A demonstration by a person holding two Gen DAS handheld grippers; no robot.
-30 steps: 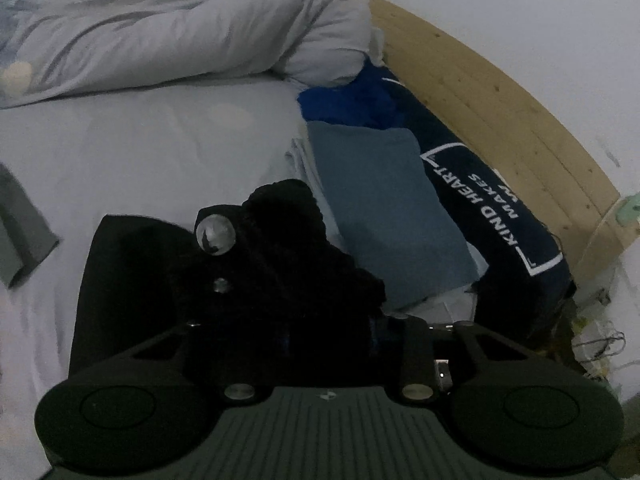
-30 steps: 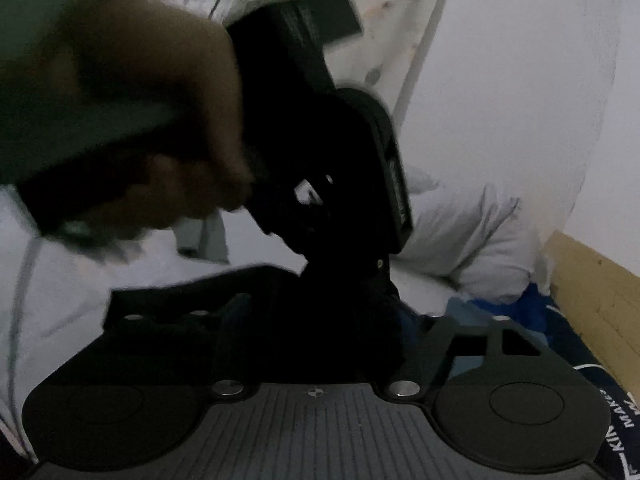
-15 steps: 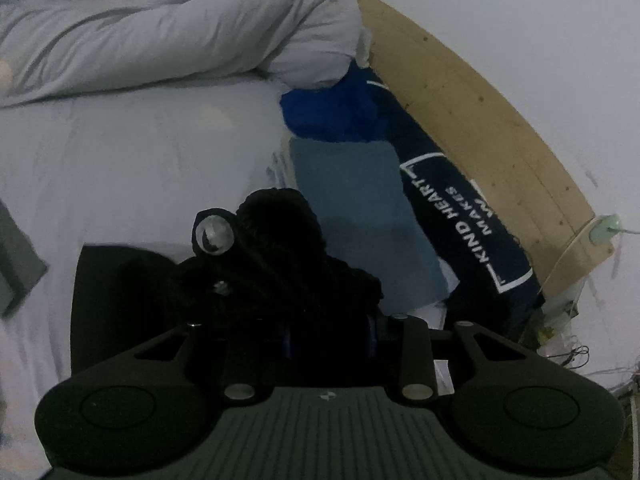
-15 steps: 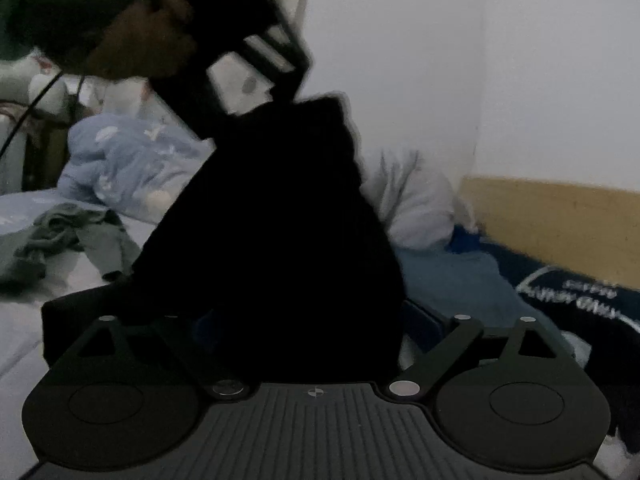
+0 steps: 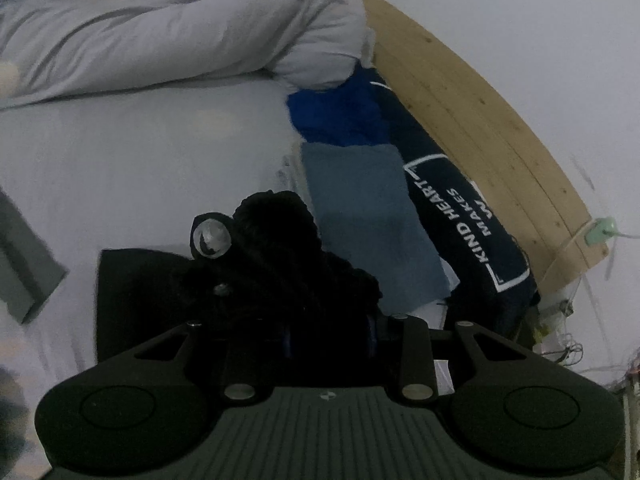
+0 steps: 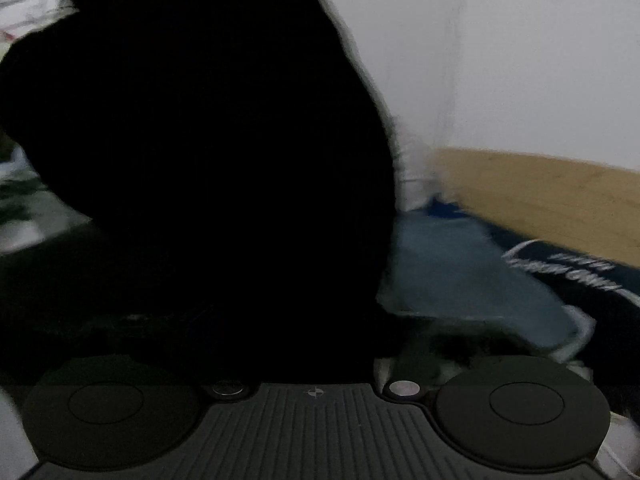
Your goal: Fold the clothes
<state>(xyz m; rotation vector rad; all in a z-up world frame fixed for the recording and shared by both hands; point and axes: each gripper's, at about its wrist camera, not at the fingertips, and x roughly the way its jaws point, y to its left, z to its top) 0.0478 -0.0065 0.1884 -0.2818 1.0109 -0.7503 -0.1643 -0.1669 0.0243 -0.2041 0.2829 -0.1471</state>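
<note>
A black garment (image 5: pixel 280 256) is bunched between the jaws of my left gripper (image 5: pixel 328 320), which is shut on it above the white bed sheet (image 5: pixel 140 168). Part of it lies flat on the sheet at the left (image 5: pixel 132 292). In the right wrist view the same black garment (image 6: pixel 200 140) hangs close and fills most of the frame. It hides the fingers of my right gripper (image 6: pixel 316 344), which seems shut on its lower edge.
A folded grey-blue garment (image 5: pixel 368 220) lies on a stack to the right, also in the right wrist view (image 6: pixel 460 280). Beside it are a bright blue cloth (image 5: pixel 340 116), a navy printed pillow (image 5: pixel 468 232) and a wooden headboard (image 5: pixel 480 112). A white duvet (image 5: pixel 160 28) lies behind. A grey garment (image 5: pixel 24 256) is at the left.
The black garment has been lifted and now fills the right wrist view, which has swung right. The hand and other gripper seen there earlier are gone. The left view has shifted slightly.
</note>
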